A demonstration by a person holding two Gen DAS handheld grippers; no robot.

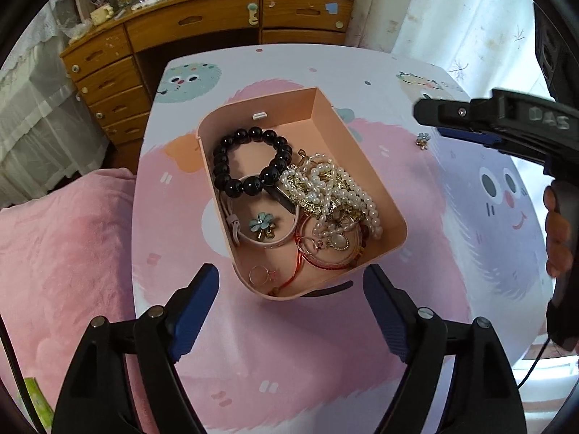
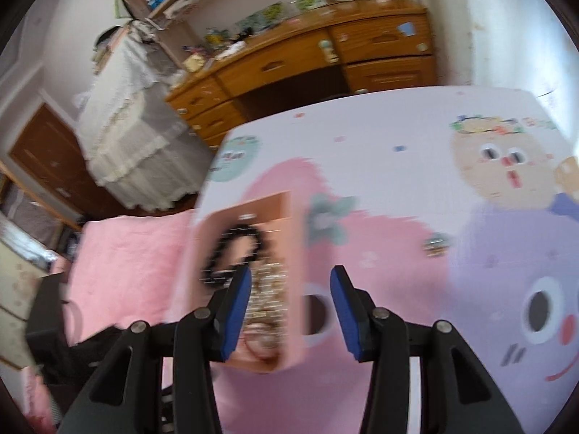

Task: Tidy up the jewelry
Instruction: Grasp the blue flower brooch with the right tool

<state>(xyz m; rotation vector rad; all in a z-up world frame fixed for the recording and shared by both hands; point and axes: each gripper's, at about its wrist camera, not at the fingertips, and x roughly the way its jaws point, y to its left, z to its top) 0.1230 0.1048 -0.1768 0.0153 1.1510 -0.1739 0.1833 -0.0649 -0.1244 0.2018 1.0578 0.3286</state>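
Note:
A pink open box (image 1: 376, 177) sits mid-table and holds a black bead bracelet (image 1: 249, 161), a tangle of pearl strands (image 1: 336, 191), a teal flower brooch (image 1: 261, 222), a pale strap, rings and red cord. My left gripper (image 1: 291, 314) is open and empty, just in front of the box's near edge. My right gripper (image 2: 289, 311) is open and empty, above the table to the right of the box (image 2: 231, 246); it also shows in the left wrist view (image 1: 434, 123). A small loose earring (image 1: 422, 141) lies on the cloth right of the box, blurred in the right wrist view (image 2: 437, 244).
The table carries a cartoon-print cloth (image 1: 362, 361). A pink blanket (image 1: 61, 253) lies to the left. A wooden desk with drawers (image 1: 181, 32) stands behind the table, curtains at the right. The right wrist view is motion-blurred.

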